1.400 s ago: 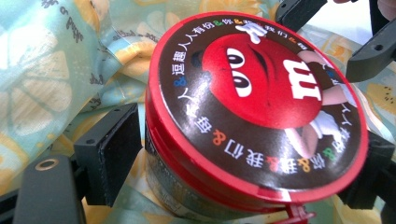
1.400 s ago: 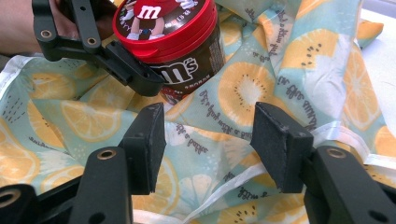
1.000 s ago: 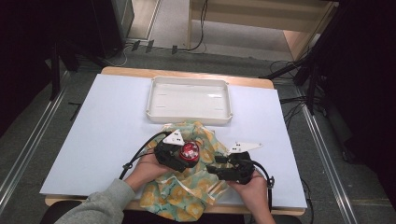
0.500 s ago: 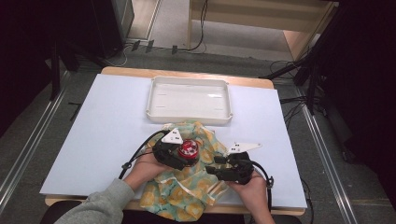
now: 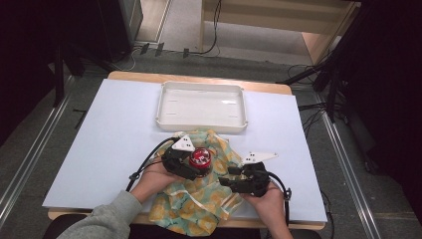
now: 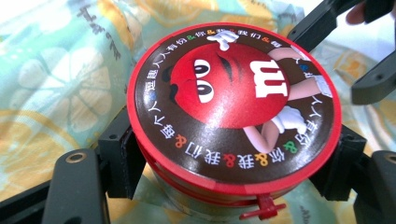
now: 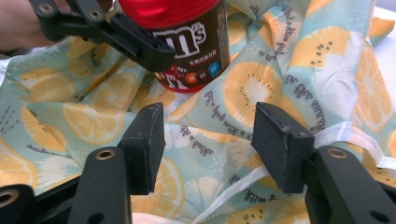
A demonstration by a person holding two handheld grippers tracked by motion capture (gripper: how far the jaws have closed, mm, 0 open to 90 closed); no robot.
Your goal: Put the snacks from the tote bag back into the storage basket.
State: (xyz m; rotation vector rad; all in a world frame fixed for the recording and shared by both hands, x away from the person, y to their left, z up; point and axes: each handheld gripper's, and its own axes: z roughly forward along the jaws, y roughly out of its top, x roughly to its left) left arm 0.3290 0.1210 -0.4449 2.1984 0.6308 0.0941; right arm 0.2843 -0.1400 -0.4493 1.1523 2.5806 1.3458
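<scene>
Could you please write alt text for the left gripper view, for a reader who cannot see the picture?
A round candy tub with a red lid showing a red cartoon character sits between the left gripper's two black jaws, which press on its sides. Beneath it lies a pale green cloth with orange slice prints, and the right gripper shows at top right.

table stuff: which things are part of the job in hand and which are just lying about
In the job:
- candy tub, clamped at its red lid by the left gripper
- fruit-print cloth bag under the tub
- right gripper, jaws open over the bag

Lying about:
- white tray, behind the bag
- cables on the floor
</scene>
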